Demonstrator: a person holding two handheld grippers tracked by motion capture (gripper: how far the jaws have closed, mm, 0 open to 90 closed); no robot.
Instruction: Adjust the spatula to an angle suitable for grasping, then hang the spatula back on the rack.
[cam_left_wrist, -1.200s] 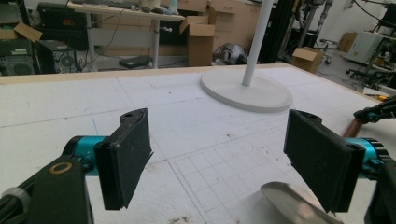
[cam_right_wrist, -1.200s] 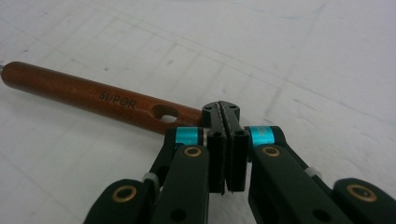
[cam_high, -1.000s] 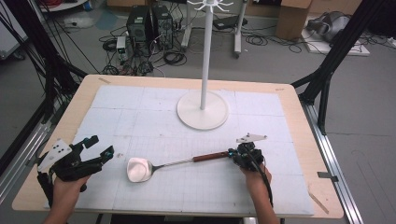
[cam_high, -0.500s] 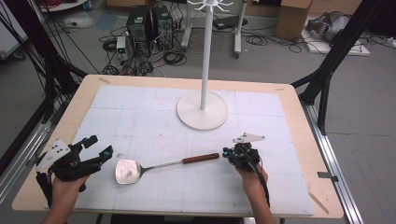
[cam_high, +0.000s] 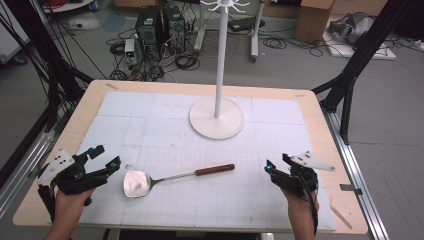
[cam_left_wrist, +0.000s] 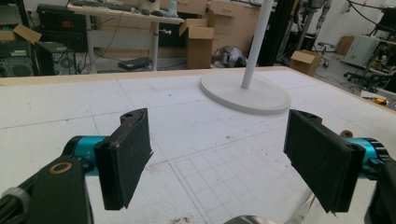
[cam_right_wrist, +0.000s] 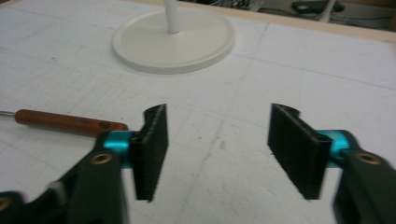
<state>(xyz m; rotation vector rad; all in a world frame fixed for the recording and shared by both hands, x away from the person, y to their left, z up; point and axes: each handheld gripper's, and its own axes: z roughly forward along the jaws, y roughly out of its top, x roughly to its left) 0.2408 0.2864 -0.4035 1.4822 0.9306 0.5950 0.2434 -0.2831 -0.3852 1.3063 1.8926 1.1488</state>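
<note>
Metal spatula with a shiny blade and a reddish-brown wooden handle (cam_high: 165, 178) is laid flat on the white gridded mat (cam_high: 150, 115) of the wooden-edged bench (cam_high: 320, 125), near the front edge and between the two hands. Its blade is pointed left and its handle right. The left tongs (cam_high: 104, 159) are held open just left of the blade, with nothing between the black pads (cam_left_wrist: 123, 156); the blade's edge is glimpsed at the bottom of the left gripper view. The right tongs (cam_high: 276, 165) are held apart from the handle's end, to its right; their jaws have just been opening and are seen spread wide, with nothing between them. In the right gripper view the handle is seen lying to the left of the pads (cam_right_wrist: 150, 148). A white round-based pole stand (cam_high: 217, 117) is placed farther back, at the middle of the mat.
</note>
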